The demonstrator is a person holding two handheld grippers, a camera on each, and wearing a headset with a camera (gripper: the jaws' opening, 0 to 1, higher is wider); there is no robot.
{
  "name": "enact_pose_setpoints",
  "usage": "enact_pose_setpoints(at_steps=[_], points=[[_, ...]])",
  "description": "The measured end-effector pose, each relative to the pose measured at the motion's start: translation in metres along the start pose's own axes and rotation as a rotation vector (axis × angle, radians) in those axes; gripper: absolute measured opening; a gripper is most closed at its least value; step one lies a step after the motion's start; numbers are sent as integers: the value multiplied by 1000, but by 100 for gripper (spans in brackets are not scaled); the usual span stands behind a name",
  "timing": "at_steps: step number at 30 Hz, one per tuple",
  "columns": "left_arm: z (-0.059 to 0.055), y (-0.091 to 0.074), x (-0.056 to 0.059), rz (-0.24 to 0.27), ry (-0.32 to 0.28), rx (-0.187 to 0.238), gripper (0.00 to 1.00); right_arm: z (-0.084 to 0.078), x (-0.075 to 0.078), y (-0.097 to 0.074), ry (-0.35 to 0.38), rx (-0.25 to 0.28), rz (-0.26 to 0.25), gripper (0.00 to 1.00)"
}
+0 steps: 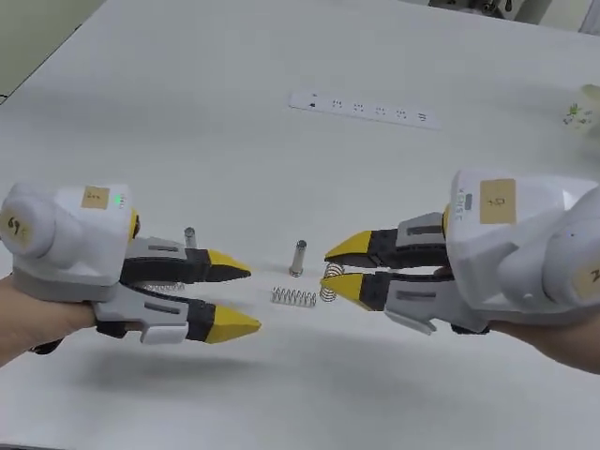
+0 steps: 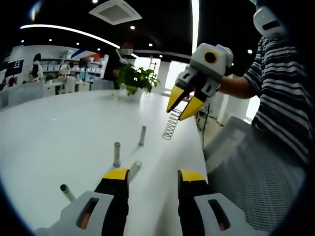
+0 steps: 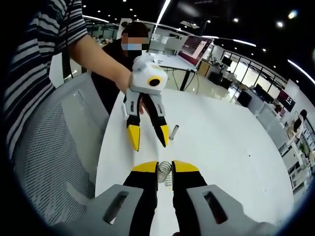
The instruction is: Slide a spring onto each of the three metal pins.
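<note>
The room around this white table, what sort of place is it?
Probably an open-plan office or showroom: a ceiling air vent, a mesh office chair, a large screen beyond the table, and a potted plant.

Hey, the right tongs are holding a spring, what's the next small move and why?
Probably swing the right tongs over the nearest upright pin and line the spring up above its top: the spring is pinched, and that pin stands bare just beside the tips.
</note>
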State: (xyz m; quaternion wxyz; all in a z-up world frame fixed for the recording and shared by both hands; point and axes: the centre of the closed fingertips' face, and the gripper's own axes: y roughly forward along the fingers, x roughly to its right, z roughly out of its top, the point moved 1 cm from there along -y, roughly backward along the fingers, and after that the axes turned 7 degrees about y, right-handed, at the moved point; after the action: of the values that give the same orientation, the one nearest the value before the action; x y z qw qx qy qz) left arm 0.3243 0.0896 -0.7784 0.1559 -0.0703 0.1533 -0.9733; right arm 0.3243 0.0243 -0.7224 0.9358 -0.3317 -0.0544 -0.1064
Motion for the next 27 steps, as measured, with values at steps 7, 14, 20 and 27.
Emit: enact_pose_setpoints(at_steps=[7, 14, 20, 27], points=[[-5, -13, -2, 28, -17, 0, 39, -4, 3, -2, -5, -11, -19, 7], [-17, -34, -9, 96, -60, 4, 44, -7, 9, -5, 6, -13, -43, 7], [-19, -47, -18, 161, -83, 15, 54, -12, 12, -6, 17, -18, -56, 7], [-22, -58, -30, 233, -95, 27, 68, -17, 15, -7, 24, -25, -65, 7]])
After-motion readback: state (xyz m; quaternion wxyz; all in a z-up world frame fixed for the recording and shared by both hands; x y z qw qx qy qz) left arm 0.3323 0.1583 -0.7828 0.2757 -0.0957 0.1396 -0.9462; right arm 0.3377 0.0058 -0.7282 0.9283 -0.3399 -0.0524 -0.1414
